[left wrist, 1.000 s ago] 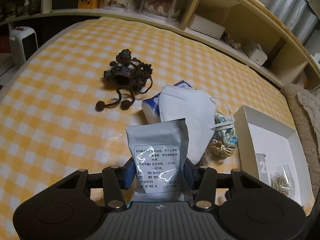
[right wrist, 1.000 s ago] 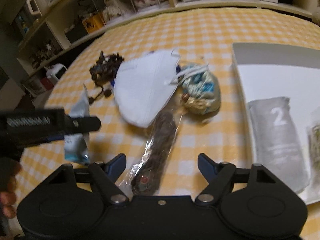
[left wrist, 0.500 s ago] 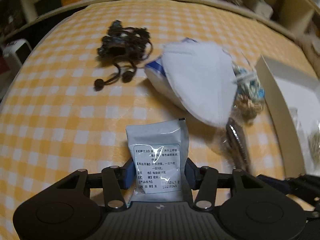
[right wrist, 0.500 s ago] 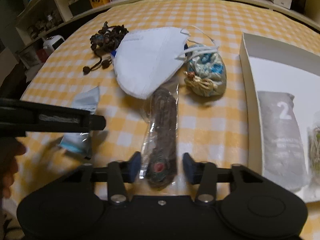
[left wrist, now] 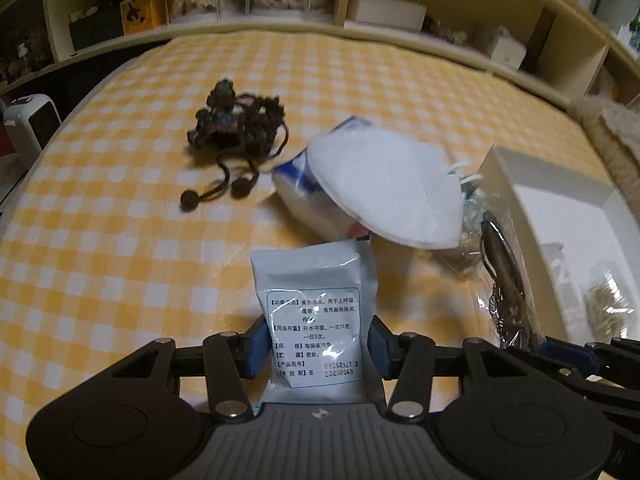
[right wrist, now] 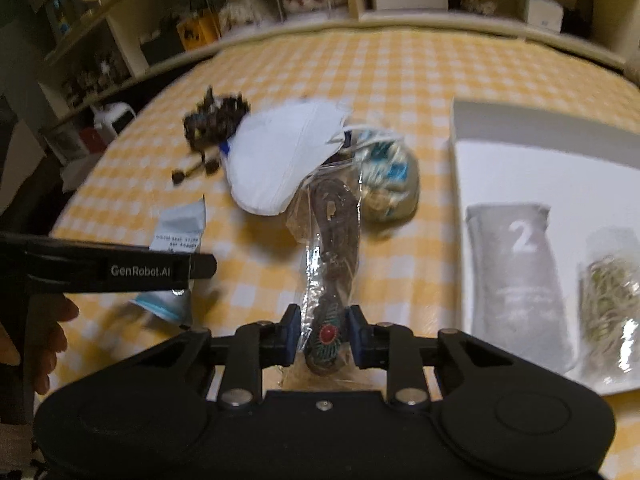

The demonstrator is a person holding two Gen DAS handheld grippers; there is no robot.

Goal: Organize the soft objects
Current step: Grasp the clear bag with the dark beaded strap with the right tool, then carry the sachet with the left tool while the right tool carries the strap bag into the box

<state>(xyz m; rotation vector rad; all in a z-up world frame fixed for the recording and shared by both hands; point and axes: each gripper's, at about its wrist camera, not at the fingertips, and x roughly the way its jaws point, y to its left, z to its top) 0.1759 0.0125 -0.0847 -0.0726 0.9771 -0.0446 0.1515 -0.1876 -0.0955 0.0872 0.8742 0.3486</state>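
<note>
Gripping now: the left tool [left wrist: 316, 346] is clamping a pale blue foil sachet with a printed label [left wrist: 314, 308], holding it upright above the yellow-and-white checked tabletop [left wrist: 120, 248].
Right side: the right tool [right wrist: 322, 340] is pinching closed on a clear plastic bag holding a dark braided cord with a red-and-turquoise ornament [right wrist: 332, 256], its near end between the pads and its far end lying toward the pile.
Container: the shallow white cardboard box [right wrist: 516, 132] is sitting just right of the pile, already holding a grey pouch marked "2" [right wrist: 516, 264] and, beside it, a clear packet of pale dried strands [right wrist: 612, 284].
Progress: two items are lying boxed and two are sitting in the tools, so I judge the sorting roughly half done.
Waiting on the cloth: a white folded face mask [left wrist: 384, 188] is resting over a blue-and-white soft pack [left wrist: 296, 184]; a blue-patterned drawstring pouch [right wrist: 388, 176] is lying just beside it.
Farthest: a dark knotted yarn bundle with two bobbles [left wrist: 236, 128] is lying apart from the rest.
</note>
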